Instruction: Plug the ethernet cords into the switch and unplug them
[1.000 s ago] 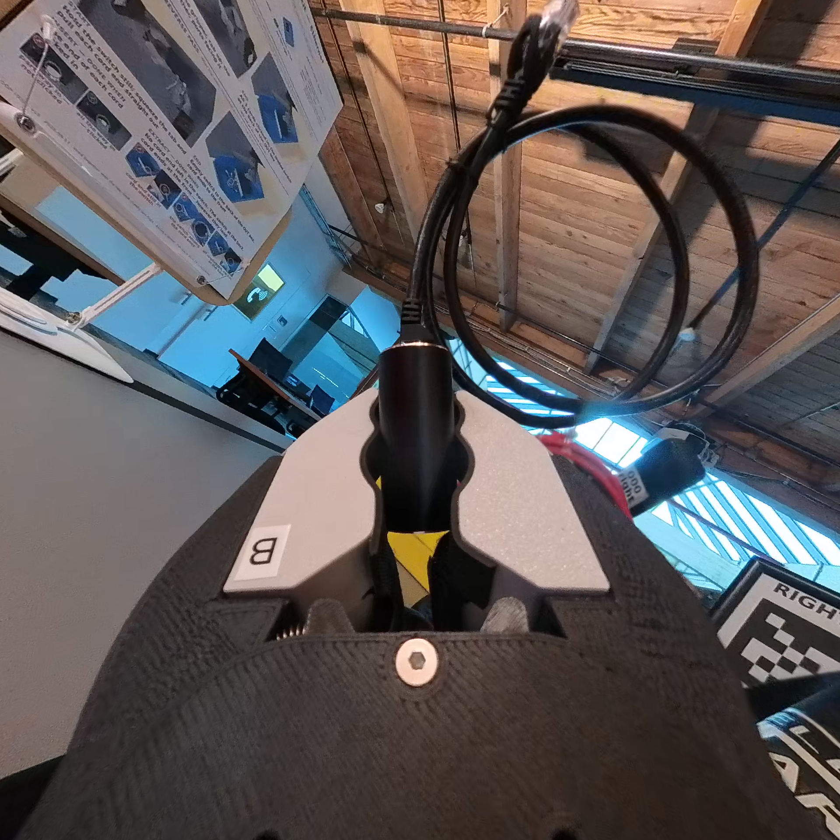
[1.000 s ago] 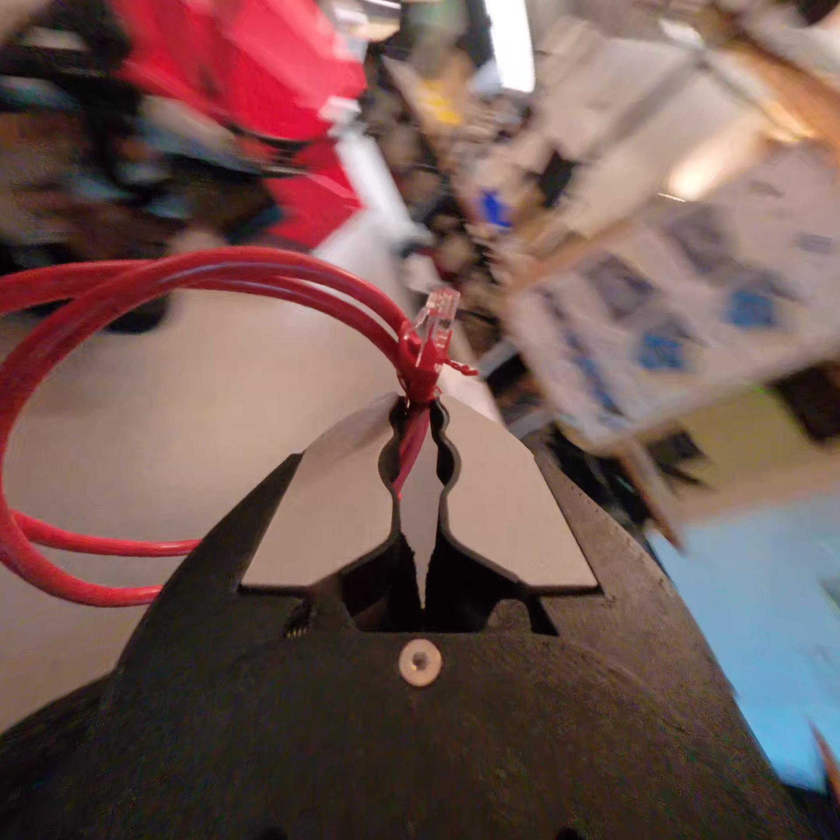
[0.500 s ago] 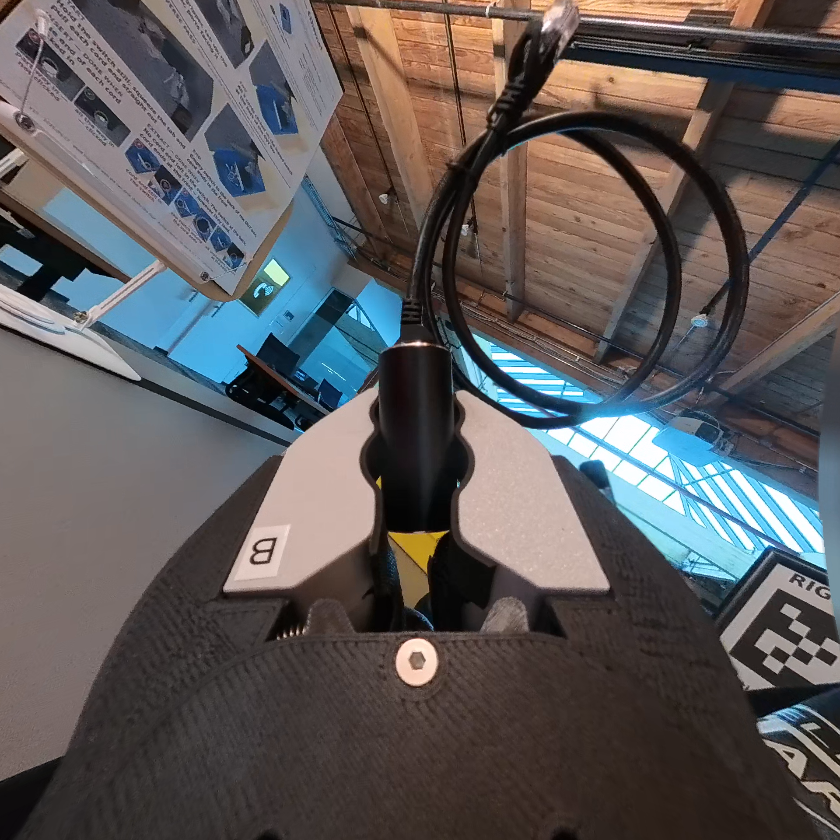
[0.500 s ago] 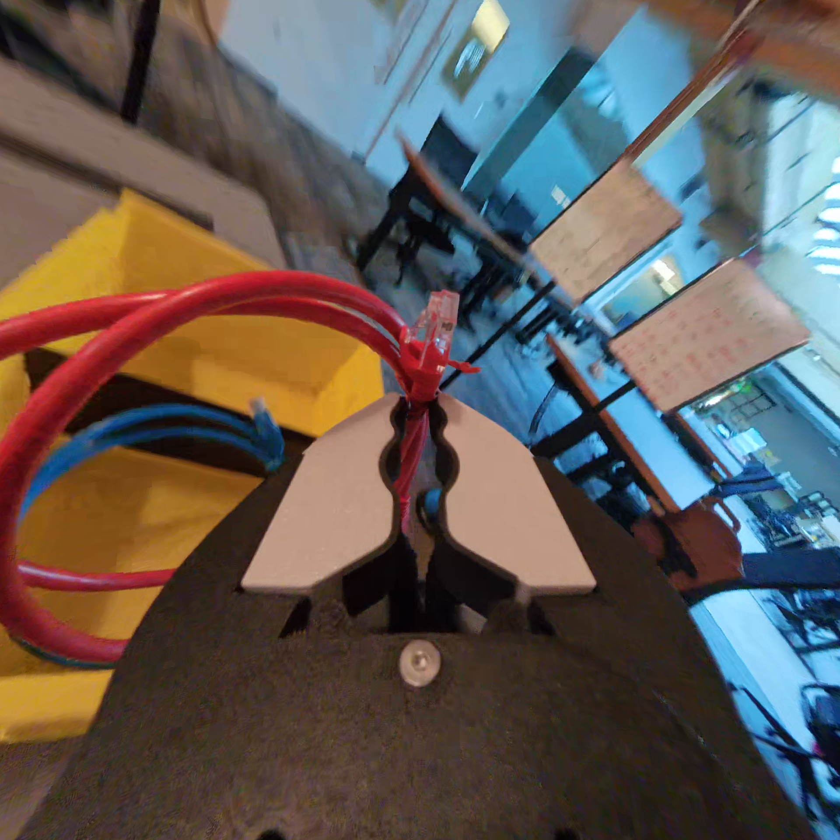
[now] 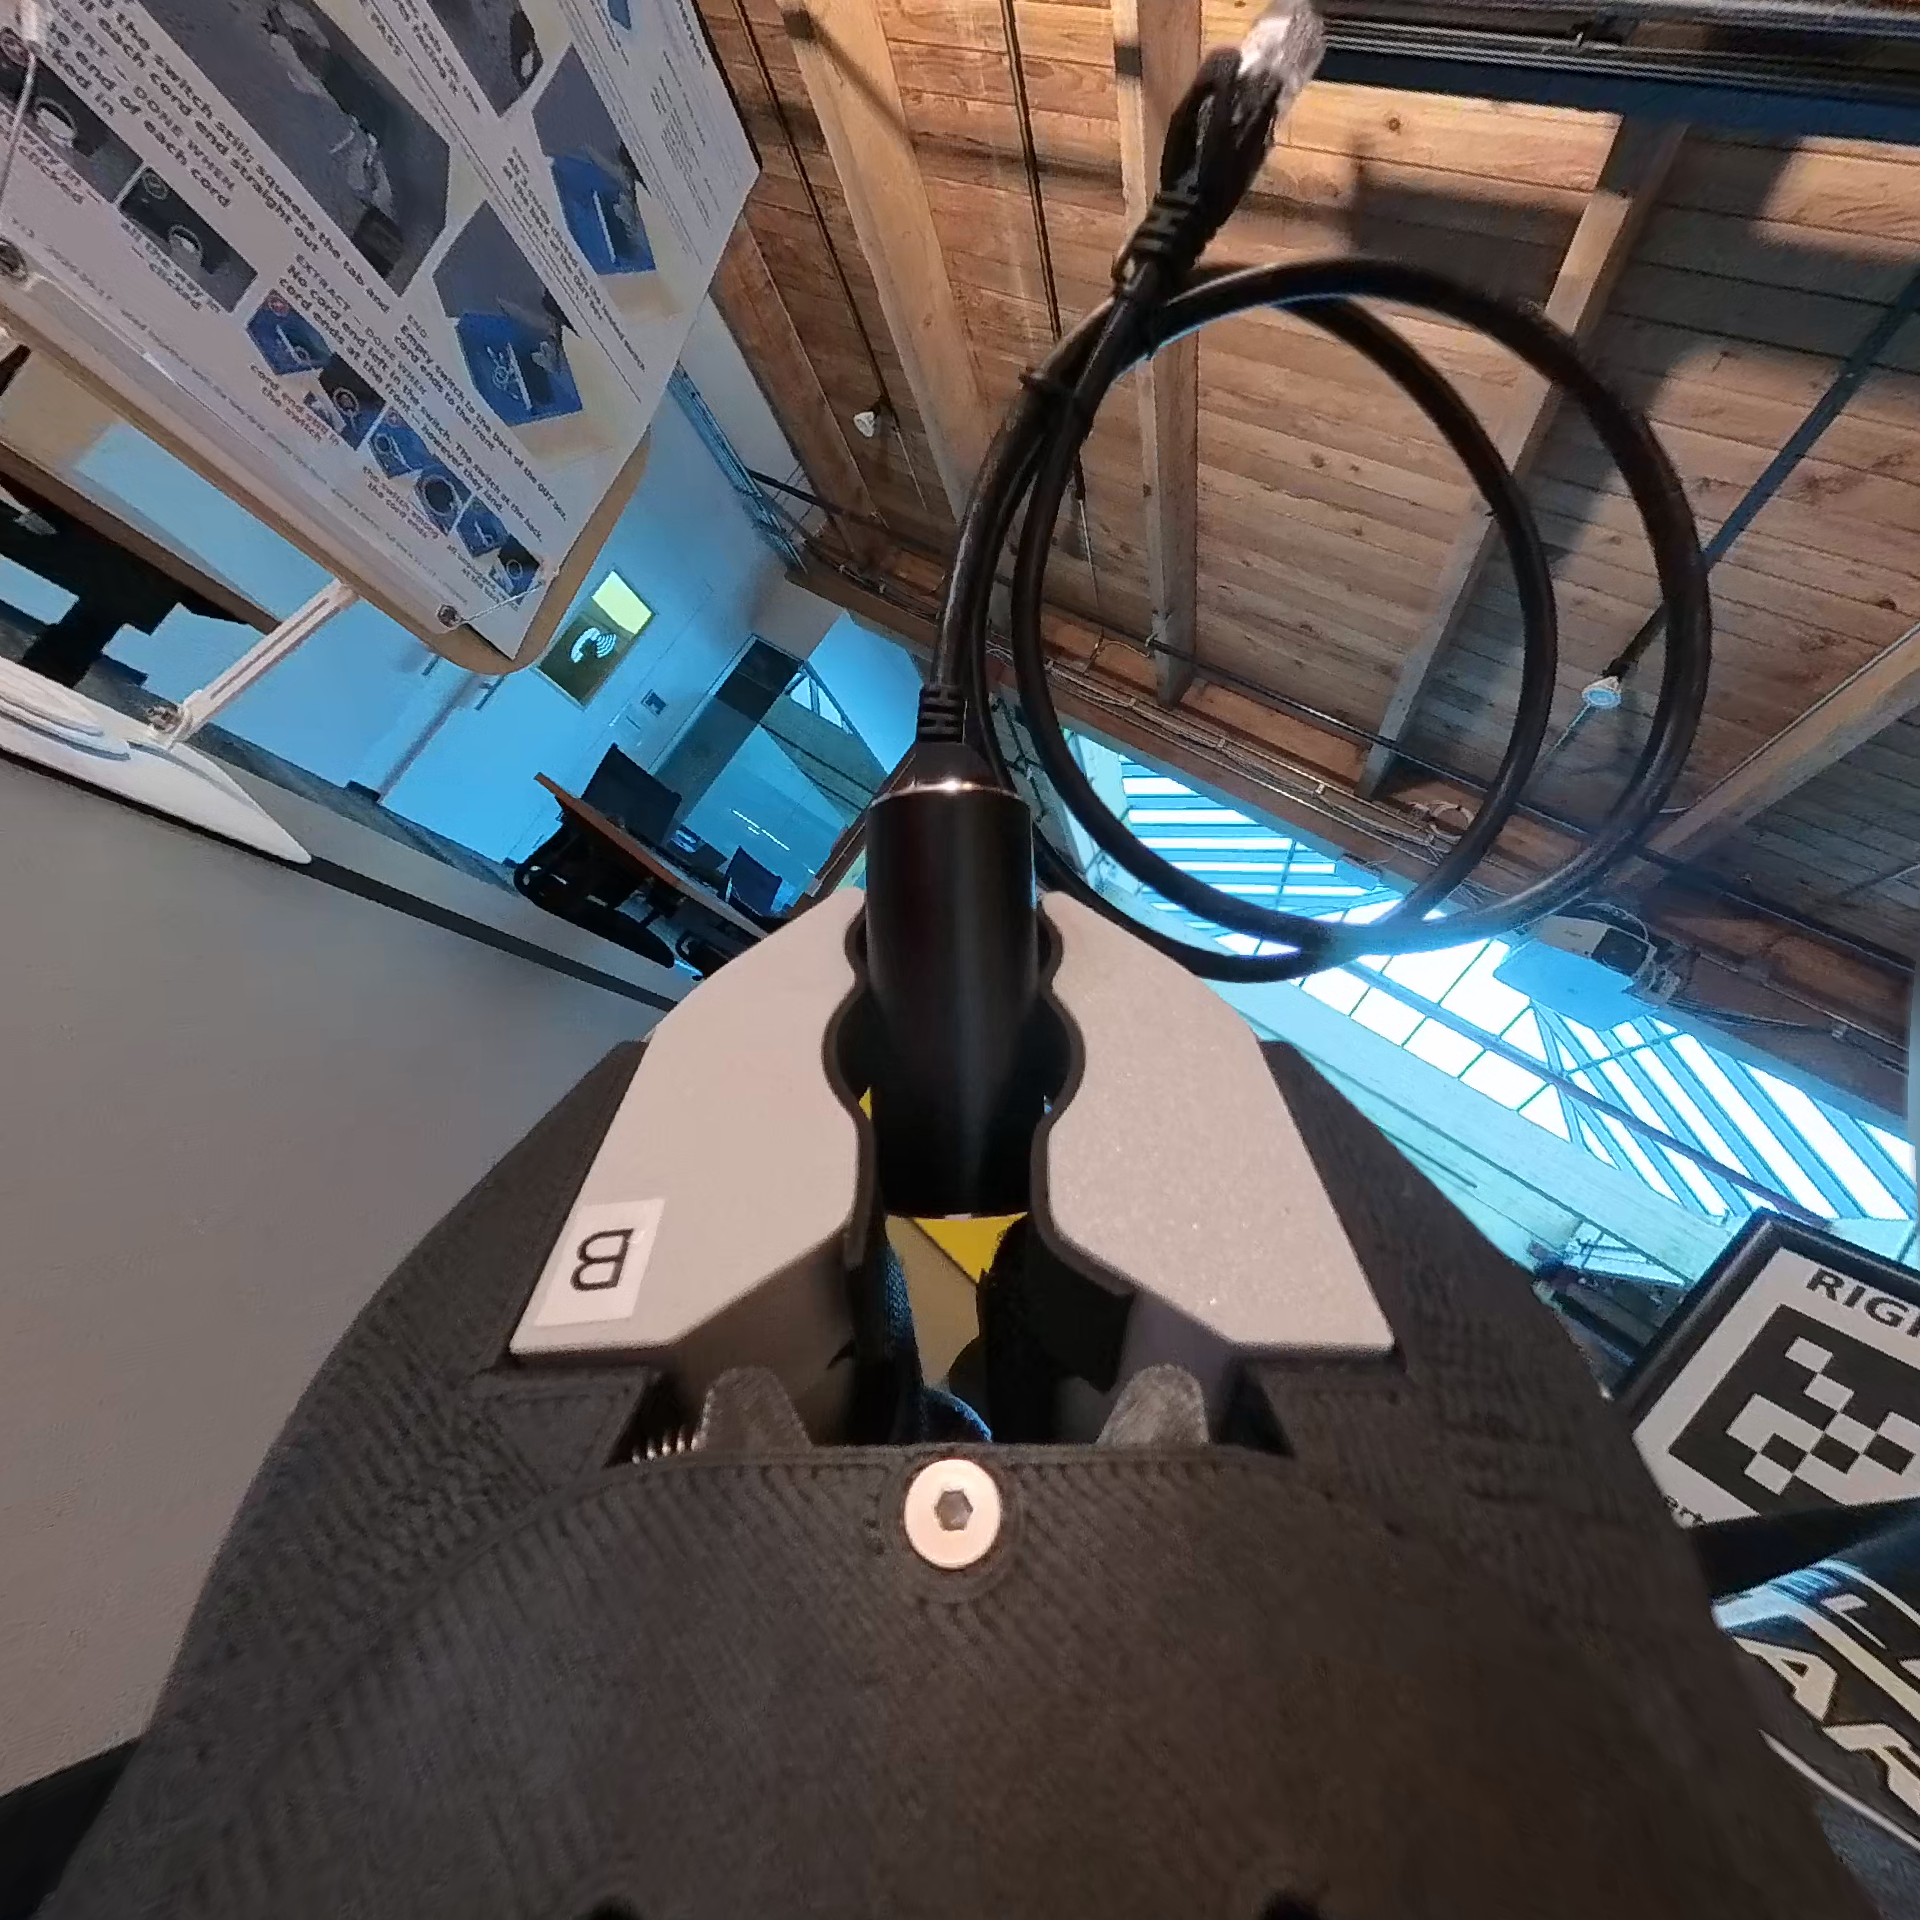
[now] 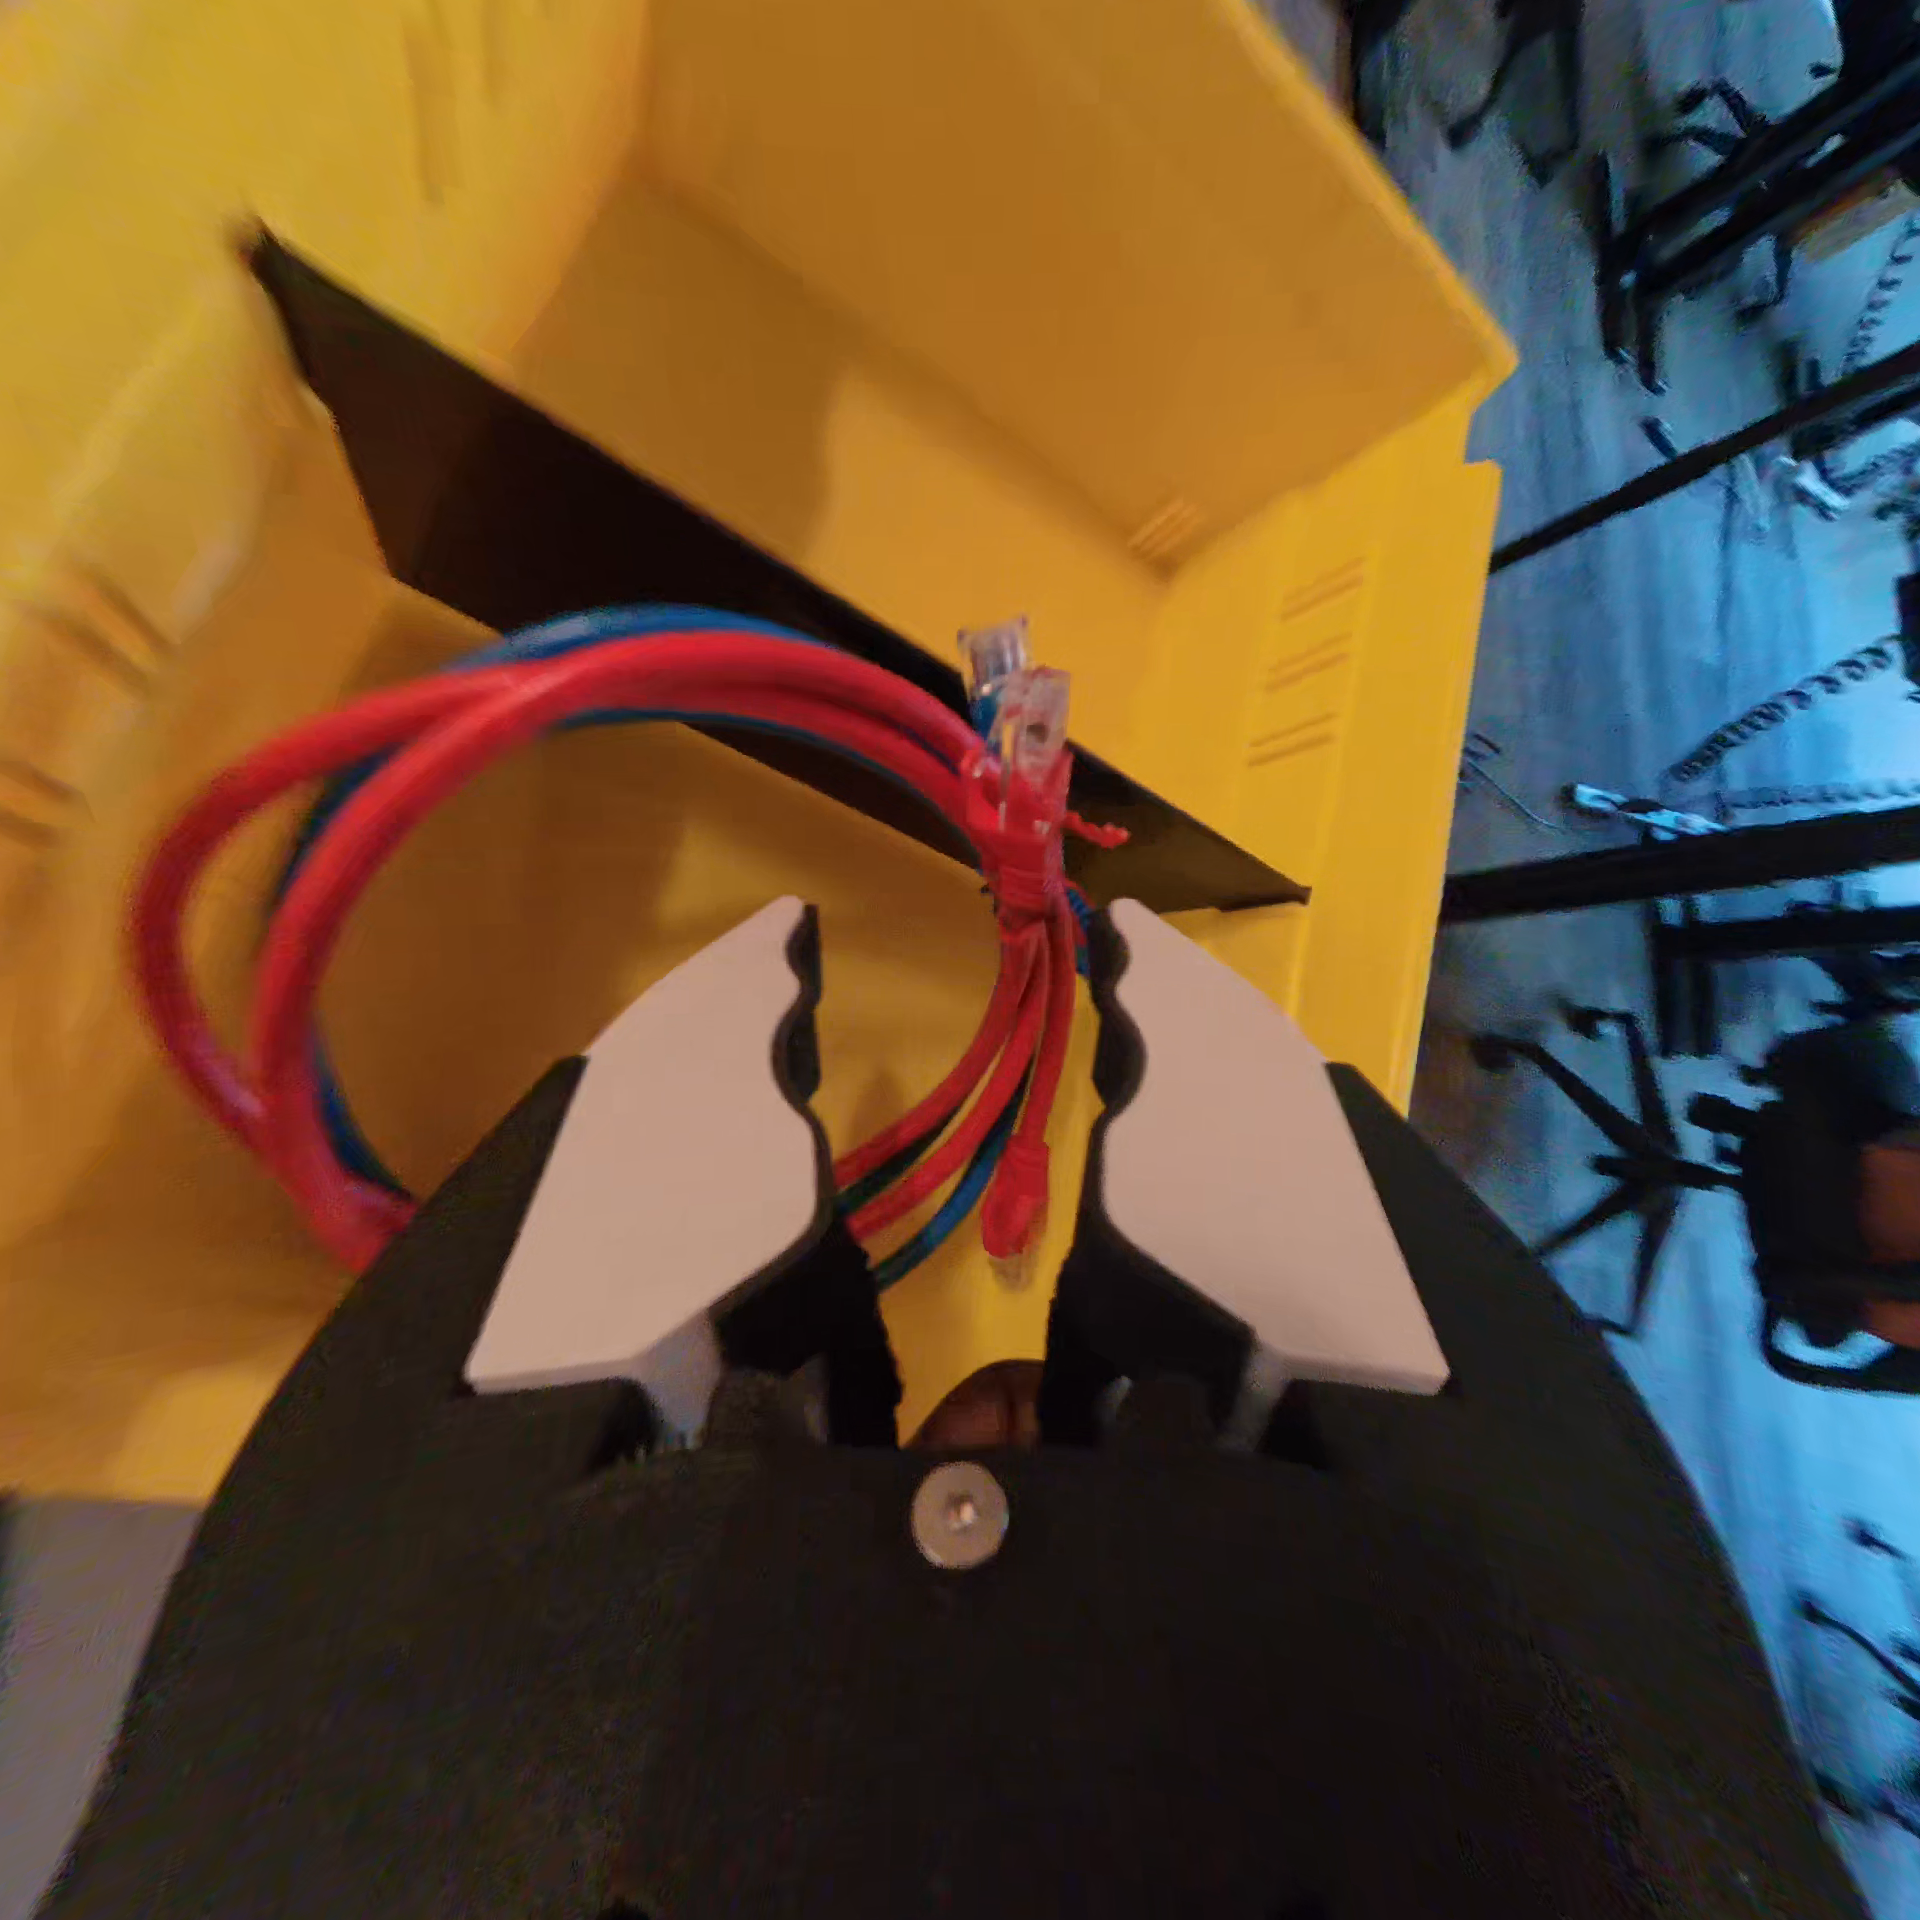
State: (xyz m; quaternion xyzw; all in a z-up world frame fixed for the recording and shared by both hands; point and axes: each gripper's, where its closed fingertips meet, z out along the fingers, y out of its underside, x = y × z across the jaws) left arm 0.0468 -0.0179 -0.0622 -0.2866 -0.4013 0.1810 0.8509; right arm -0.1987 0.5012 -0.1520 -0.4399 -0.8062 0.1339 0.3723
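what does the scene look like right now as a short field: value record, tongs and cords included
left tongs: shut on the black barrel end of the black cord, pointing up toward a wooden ceiling
black cord: coiled in a loop, clear plug at the top
right tongs: open, over the yellow bin
red cord: coiled and tied, between the open fingers, no visible grip
blue cord: coiled in the bin just behind the red one
bin divider: black, crosses the bin
switch: not in view

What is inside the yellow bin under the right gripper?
The yellow bin holds a black divider. The near section holds a red cord over a blue cord; the far section looks bare. The gripper hides the near floor.
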